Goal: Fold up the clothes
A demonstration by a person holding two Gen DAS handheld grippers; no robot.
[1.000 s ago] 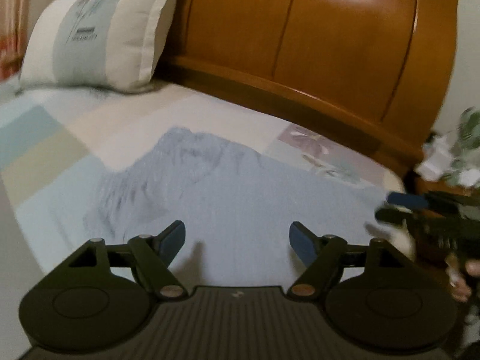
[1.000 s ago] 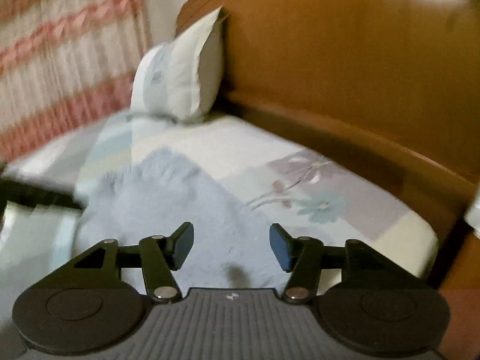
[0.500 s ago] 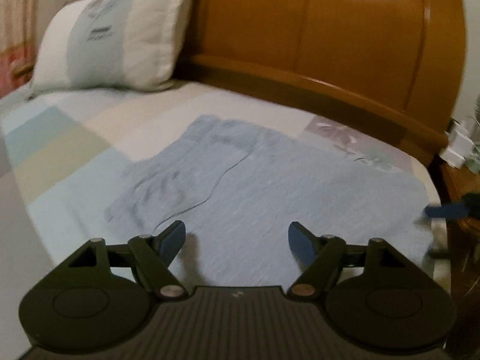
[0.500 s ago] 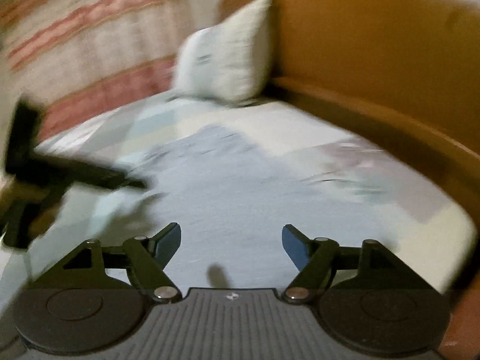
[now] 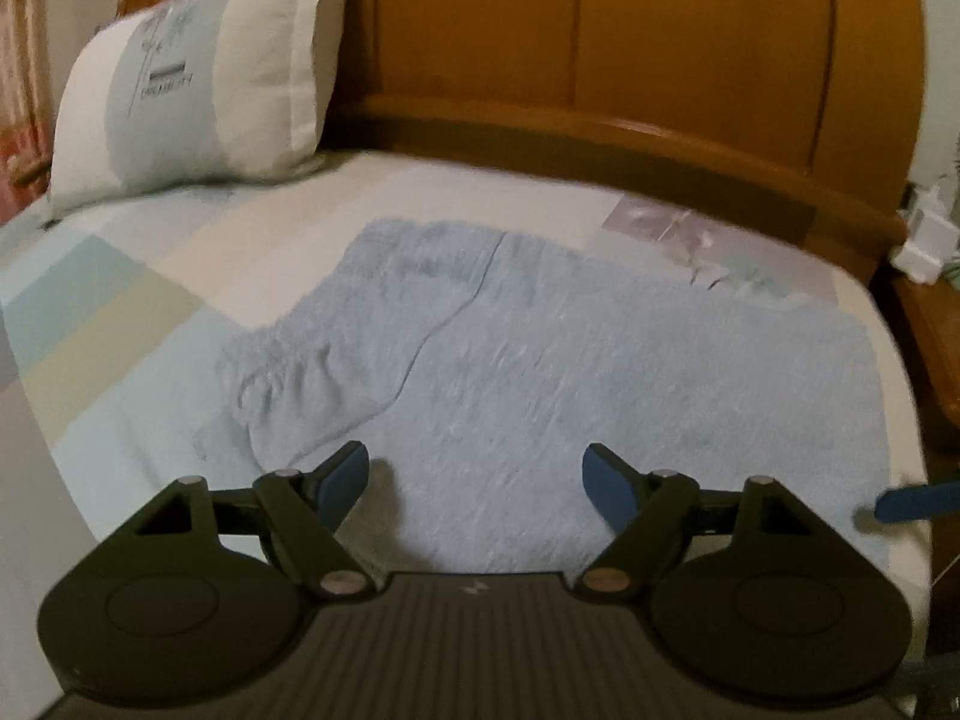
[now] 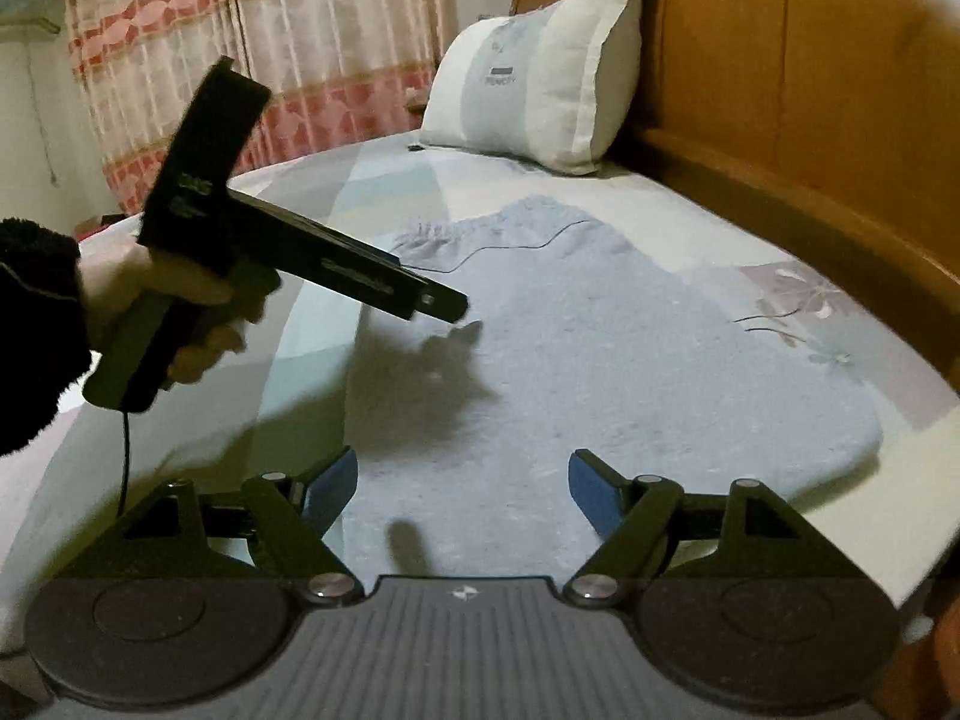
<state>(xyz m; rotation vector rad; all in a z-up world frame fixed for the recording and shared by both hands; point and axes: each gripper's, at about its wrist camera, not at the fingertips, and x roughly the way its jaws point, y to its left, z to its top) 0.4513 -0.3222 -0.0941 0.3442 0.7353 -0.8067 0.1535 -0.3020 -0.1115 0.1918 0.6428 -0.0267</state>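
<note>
Swung out toward 3 o'clock, right gripper [image 6: 462, 477] and left gripper [image 5: 477, 480] hover with jaws opening, empty, over the shirt [image 5: 600, 360] flat on the bed [image 5: 108, 300]; pinching the sheet too would spoil the fold.

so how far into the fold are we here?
Done: the light blue garment lies spread flat on the bed, one sleeve bunched at its far left; no fold shows yet. In hand: nothing. The left gripper and right gripper both hover over the near edge, jaws opening, no cloth between them. Left: grasp the edge and make every fold.
</note>
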